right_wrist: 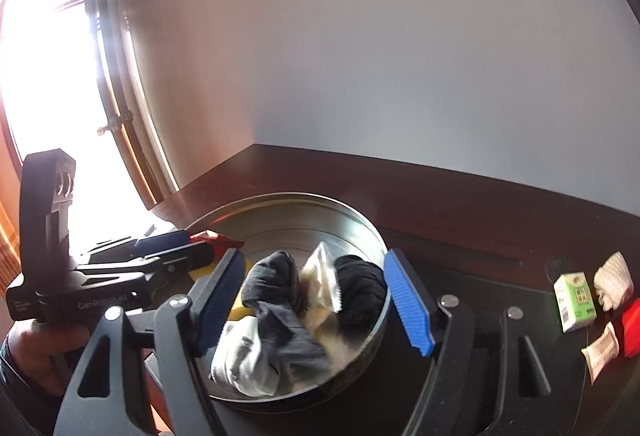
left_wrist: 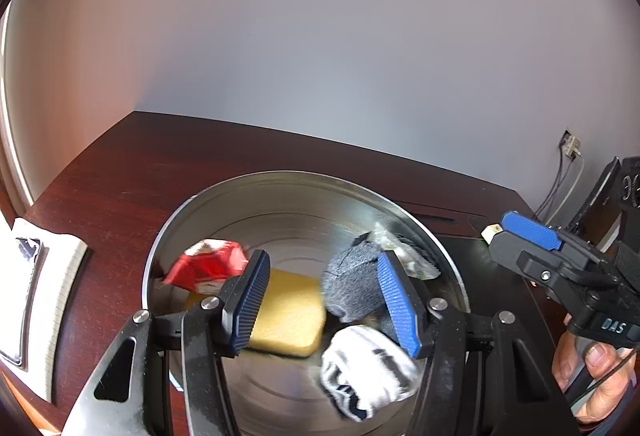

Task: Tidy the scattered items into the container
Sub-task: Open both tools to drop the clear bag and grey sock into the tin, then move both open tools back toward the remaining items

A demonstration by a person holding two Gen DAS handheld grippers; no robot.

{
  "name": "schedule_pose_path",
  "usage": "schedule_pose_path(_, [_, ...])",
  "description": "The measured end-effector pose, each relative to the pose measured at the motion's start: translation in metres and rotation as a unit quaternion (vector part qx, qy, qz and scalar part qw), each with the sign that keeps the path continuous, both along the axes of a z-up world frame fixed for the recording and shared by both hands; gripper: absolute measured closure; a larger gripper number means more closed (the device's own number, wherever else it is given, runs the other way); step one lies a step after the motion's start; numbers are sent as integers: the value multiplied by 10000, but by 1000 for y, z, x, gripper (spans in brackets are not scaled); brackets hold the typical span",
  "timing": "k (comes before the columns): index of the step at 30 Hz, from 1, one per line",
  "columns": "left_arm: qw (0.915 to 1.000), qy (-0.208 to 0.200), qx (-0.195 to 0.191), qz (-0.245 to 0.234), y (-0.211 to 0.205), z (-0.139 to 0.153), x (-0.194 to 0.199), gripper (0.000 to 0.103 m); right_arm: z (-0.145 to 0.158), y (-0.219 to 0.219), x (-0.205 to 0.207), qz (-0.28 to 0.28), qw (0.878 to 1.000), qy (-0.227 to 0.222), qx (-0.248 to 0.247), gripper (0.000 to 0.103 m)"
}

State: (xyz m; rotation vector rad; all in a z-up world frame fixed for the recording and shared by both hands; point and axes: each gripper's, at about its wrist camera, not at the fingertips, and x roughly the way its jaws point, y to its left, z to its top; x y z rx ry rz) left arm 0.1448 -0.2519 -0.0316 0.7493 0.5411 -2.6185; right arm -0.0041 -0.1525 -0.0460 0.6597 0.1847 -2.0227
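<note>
A round metal tin sits on the dark wooden table. It holds a red packet, a yellow sponge, a grey sock, a white sock, a clear packet and a black sock. My left gripper is open and empty above the tin. My right gripper is open and empty above the tin's right side; it also shows in the left wrist view.
To the right of the tin lie a green-white box, a white cloth ball, a red item and a white sachet. A notepad lies at the left. Cables hang by the wall.
</note>
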Motion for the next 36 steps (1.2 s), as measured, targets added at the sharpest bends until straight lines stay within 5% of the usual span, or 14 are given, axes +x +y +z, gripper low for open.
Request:
schedule_pose_path(14, [9953,-224,-126,-929,72,3,-55,44,-13,78,-26,-806,9960,-327,-214,23])
schedule_pose_path(18, [9920,-226,-211,-1220,99,8,-71,27,-17,107,-35,-1112,9928,-373,-246,22])
schedule_pose_path(24, [9854,-292,-441,-1618,143,10,-112,16,-32,176,-54,-1887,9789,-672,-398,18])
schedule_pose_path(36, [9838,-893,113,-1553,194,-23,-225,15,-36,290,-72,-2846,9530,-858,-583,14])
